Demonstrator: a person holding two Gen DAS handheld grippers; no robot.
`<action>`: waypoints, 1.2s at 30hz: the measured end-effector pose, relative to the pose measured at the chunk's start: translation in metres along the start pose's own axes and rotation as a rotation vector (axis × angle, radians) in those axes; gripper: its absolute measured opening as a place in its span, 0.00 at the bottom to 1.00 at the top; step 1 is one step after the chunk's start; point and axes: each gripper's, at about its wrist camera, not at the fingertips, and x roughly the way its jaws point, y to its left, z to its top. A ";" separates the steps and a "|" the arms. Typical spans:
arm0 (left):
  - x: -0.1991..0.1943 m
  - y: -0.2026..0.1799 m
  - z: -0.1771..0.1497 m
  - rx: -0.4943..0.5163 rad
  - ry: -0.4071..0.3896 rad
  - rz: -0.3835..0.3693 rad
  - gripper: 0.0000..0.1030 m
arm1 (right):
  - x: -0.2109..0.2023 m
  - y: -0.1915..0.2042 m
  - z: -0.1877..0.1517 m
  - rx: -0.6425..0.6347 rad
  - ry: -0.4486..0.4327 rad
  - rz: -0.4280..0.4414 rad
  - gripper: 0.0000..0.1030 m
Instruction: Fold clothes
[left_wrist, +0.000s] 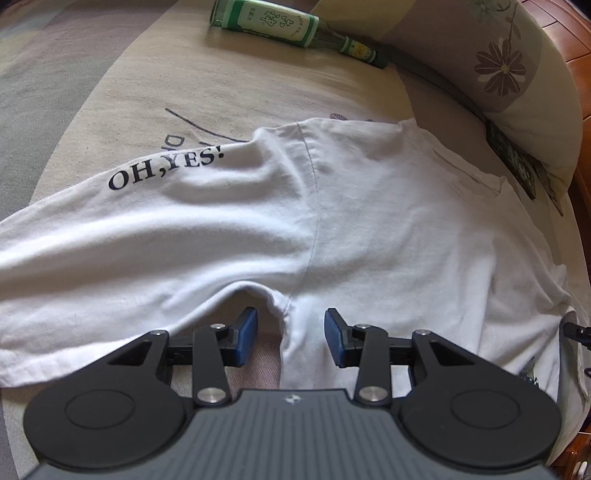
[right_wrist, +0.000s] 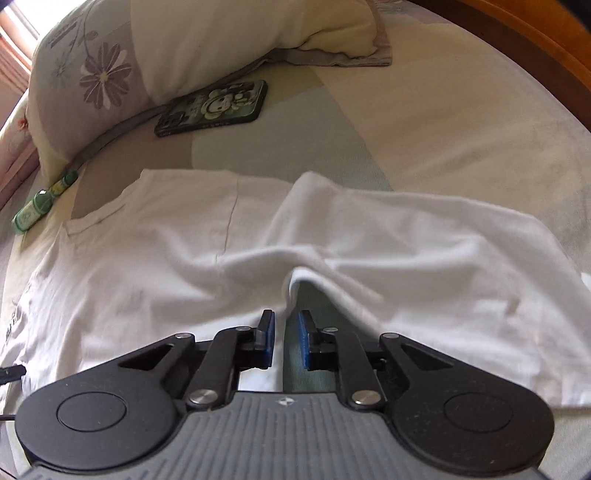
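Note:
A white T-shirt (left_wrist: 351, 221) lies crumpled on the bed, with "OH,YES!" (left_wrist: 166, 170) printed in dark letters near its left side. My left gripper (left_wrist: 291, 334) points down at the shirt's near edge. Its blue pads (left_wrist: 247, 332) stand apart, with a hem fold lying loose between them. In the right wrist view the same shirt (right_wrist: 166, 258) spreads across the sheet with a raised fold in front of my right gripper (right_wrist: 286, 334). That gripper's pads (right_wrist: 267, 334) leave a narrow gap; the cloth's edge runs into it and no pad presses on it.
A green glass bottle (left_wrist: 280, 26) lies on the patterned bedsheet (left_wrist: 147, 92) beyond the shirt. A phone in a green case (right_wrist: 212, 109) rests by a flowered pillow (right_wrist: 184, 37). A wooden bed frame (right_wrist: 535, 44) borders the far right.

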 end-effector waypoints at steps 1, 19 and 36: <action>0.001 -0.001 -0.004 0.000 0.005 -0.002 0.37 | -0.005 0.000 -0.009 -0.005 0.014 0.000 0.22; 0.006 -0.021 -0.006 0.052 -0.031 0.103 0.05 | -0.037 -0.008 -0.086 0.005 0.130 -0.038 0.34; -0.033 -0.071 -0.054 0.262 -0.032 0.126 0.07 | -0.038 0.051 -0.169 -0.351 0.224 -0.138 0.09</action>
